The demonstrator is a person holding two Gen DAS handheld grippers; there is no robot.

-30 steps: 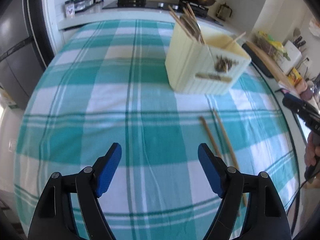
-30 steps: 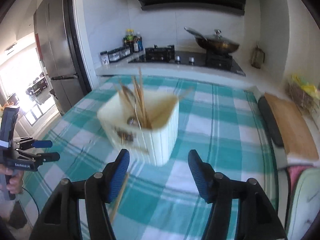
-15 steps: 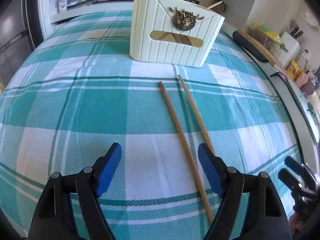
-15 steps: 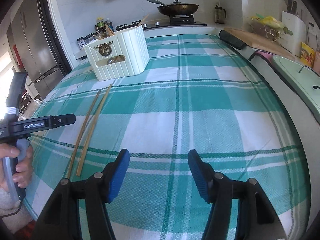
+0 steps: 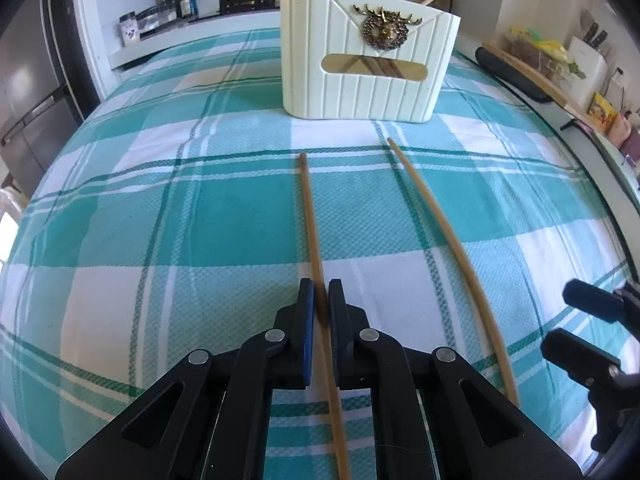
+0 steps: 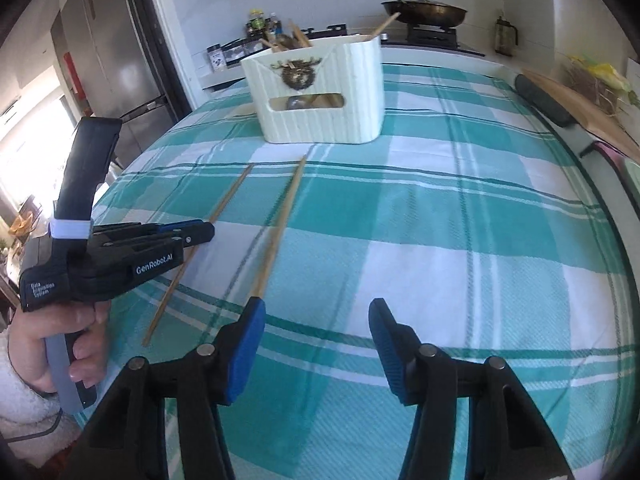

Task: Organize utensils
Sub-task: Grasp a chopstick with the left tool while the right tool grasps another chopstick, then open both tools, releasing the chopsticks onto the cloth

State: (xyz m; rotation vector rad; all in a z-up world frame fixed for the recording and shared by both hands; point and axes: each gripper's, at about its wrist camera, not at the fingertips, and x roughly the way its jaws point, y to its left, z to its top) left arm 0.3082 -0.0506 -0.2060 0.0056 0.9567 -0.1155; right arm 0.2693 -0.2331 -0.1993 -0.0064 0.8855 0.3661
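Note:
Two wooden chopsticks lie side by side on the teal checked tablecloth (image 5: 160, 220), in front of a cream ribbed utensil holder (image 5: 368, 64) that has several utensils in it. My left gripper (image 5: 319, 292) is shut on the left chopstick (image 5: 310, 216) near its middle. In the right wrist view the left gripper (image 6: 206, 233) pinches that left chopstick (image 6: 230, 196). My right gripper (image 6: 316, 320) hangs low over the cloth, its jaws closing with nothing between them. The near end of the right chopstick (image 6: 282, 220) lies just beyond its left fingertip (image 6: 254, 312). The holder (image 6: 320, 96) stands behind.
A hand (image 6: 80, 340) holds the left gripper's handle. A stove with a lidded pan (image 6: 424, 10) and jars (image 5: 160, 16) sit on the counter behind the table. A fridge (image 6: 112, 52) stands at left. A cutting board (image 6: 580, 108) lies along the right edge.
My left gripper's jaws went from wide apart to shut on the left chopstick. My right gripper came down and nearer to the right chopstick, and its jaws narrowed a little.

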